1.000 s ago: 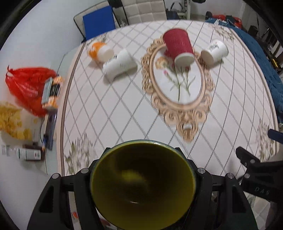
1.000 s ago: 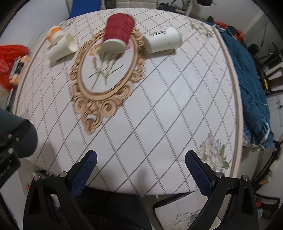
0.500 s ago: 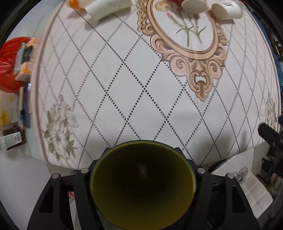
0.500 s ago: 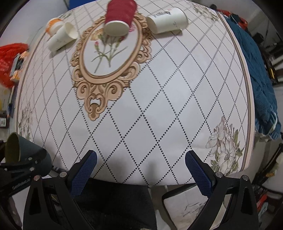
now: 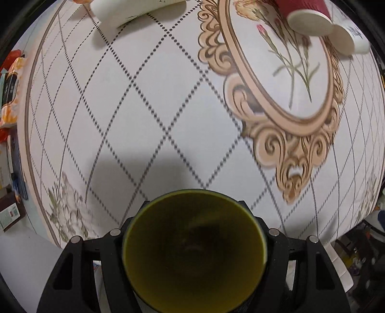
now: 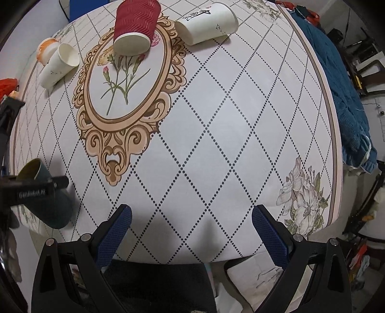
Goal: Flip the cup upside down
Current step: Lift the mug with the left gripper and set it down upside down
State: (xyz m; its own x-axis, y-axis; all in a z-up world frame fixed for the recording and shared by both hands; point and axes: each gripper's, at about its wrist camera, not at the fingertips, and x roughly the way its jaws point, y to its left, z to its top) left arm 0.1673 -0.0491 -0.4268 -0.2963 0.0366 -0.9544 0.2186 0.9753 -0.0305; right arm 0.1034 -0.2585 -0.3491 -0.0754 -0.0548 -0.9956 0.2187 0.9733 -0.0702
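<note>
The left gripper (image 5: 195, 250) was clamped on a dark green cup (image 5: 193, 250) with an olive-yellow inside, its open mouth filling the lower middle of the left wrist view and facing away from the camera toward the worktop (image 5: 168, 96). In the right wrist view the same cup (image 6: 45, 192) appeared at the lower left of the frame, tilted, its rim up and to the left, its closed base down and to the right over the near edge of the worktop (image 6: 216, 144); whether the base touched the cloth could not be told. The left gripper (image 6: 33, 190) crossed the cup's side there.

The right gripper (image 6: 192, 228) stood wide apart at the bottom of its own view, its blue pads (image 6: 113, 231) holding nothing.

At the top of the right wrist frame a red ribbed cup (image 6: 134, 26) sat mouth down on the oval floral medallion. Just to its right lay a white paper cup (image 6: 207, 22) on its side. At the upper left lay another white cup (image 6: 59, 63) on its side, with an orange-and-white cup (image 6: 44, 49) just beside it. A blue cloth (image 6: 341, 84) hung along the right edge of the frame.
</note>
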